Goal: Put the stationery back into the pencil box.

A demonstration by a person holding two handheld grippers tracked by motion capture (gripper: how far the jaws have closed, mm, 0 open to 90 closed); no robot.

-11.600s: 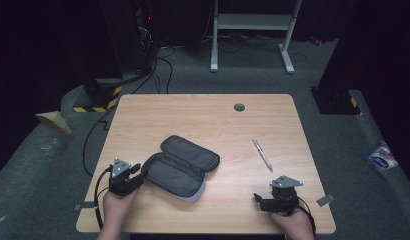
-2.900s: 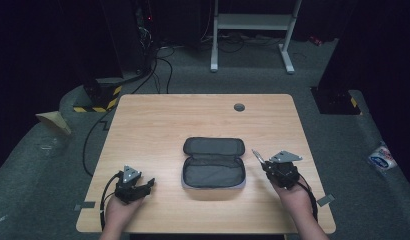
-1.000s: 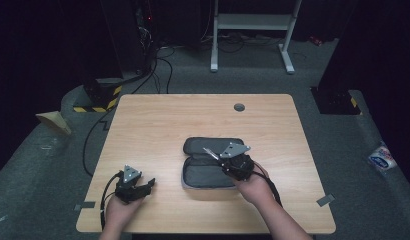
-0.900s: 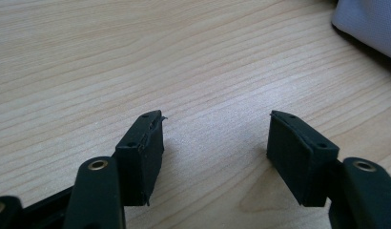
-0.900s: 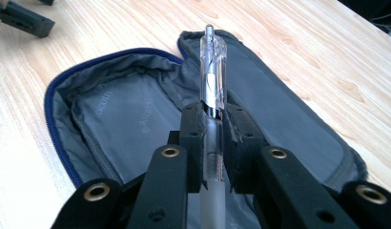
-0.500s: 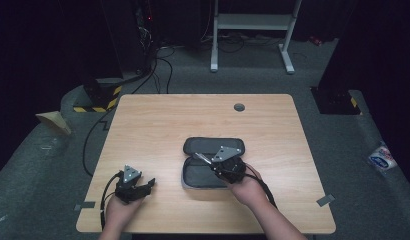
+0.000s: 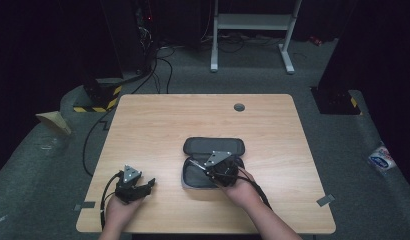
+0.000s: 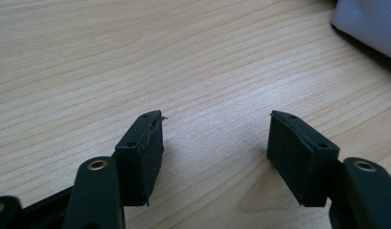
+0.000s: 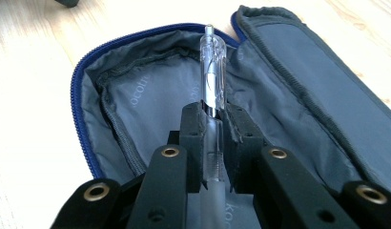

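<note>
Right gripper (image 9: 213, 125) pinched pen (image 9: 212, 71) over open pencil case (image 9: 289, 81), frame centre; left gripper (image 8: 215, 143) spread on table (image 8: 88, 57), lower left.

An opened pencil case (image 7: 213, 150) is laid at the middle of the tabletop (image 7: 158, 125), a pen (image 9: 212, 71) is held over its lining, and the left gripper (image 7: 143, 186) is set well apart at the near left.
</note>
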